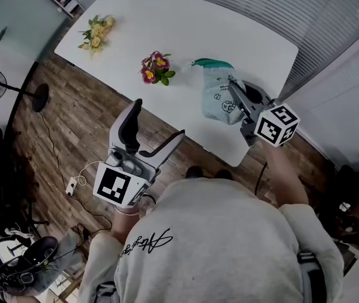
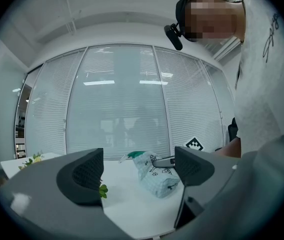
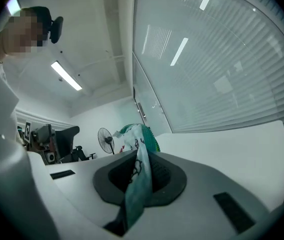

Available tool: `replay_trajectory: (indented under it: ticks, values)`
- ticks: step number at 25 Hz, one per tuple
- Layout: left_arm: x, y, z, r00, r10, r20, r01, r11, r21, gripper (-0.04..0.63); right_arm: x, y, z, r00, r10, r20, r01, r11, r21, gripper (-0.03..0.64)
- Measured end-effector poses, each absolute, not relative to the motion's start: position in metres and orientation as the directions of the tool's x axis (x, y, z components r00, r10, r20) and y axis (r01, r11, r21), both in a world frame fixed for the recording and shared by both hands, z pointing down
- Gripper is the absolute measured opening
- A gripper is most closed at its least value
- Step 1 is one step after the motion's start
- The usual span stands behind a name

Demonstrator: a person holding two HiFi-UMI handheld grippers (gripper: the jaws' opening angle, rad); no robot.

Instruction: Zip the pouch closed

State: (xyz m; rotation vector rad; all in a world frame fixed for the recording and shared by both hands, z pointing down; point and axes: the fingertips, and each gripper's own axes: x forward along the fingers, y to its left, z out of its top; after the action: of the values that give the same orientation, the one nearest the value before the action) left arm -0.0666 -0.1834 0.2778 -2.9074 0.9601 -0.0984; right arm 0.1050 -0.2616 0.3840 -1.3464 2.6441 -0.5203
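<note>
Soft printed fabric pouch [image 1: 217, 103] pinched in right hand-held gripper [image 1: 234, 86], smooth white table [image 1: 167, 24]

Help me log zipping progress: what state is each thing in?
right gripper: shut on the pouch fabric.
left gripper: open, empty.
pouch: pinched in the jaws; zip state unclear.
pink flowers: lying on the table.
yellow flowers: lying on the table.
</note>
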Motion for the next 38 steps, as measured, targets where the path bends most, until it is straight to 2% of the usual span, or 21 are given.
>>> replay_trajectory:
  ticks: [11, 23, 25, 29, 38]
  values:
    - [-0.052, -0.197, 0.275, 0.821, -0.569, 0.057, -0.559, -0.819, -0.132, 0.428, 0.078, -0.223, 0.336, -0.702, -0.710, -0.059, -0.669, 0.685, -0.289, 0.017]
    - [-0.040, -0.196, 0.270, 0.852, -0.520, 0.064, -0.509, -0.851, -0.131, 0.426, 0.064, -0.194, 0.316, -0.766, -0.628, -0.135, -0.601, 0.775, -0.198, 0.017]
    - [-0.038, -0.193, 0.267, 0.861, -0.504, 0.065, -0.493, -0.860, -0.135, 0.398, 0.062, -0.191, 0.315, -0.771, -0.620, -0.144, -0.594, 0.782, -0.189, 0.017]
    - [-0.037, -0.188, 0.268, 0.871, -0.484, 0.078, -0.471, -0.871, -0.142, 0.279, 0.062, -0.188, 0.313, -0.772, -0.615, -0.159, -0.590, 0.787, -0.179, 0.017]
    - [-0.042, -0.186, 0.264, 0.876, -0.479, 0.050, -0.472, -0.875, -0.110, 0.159, 0.062, -0.187, 0.311, -0.771, -0.611, -0.180, -0.589, 0.791, -0.165, 0.017]
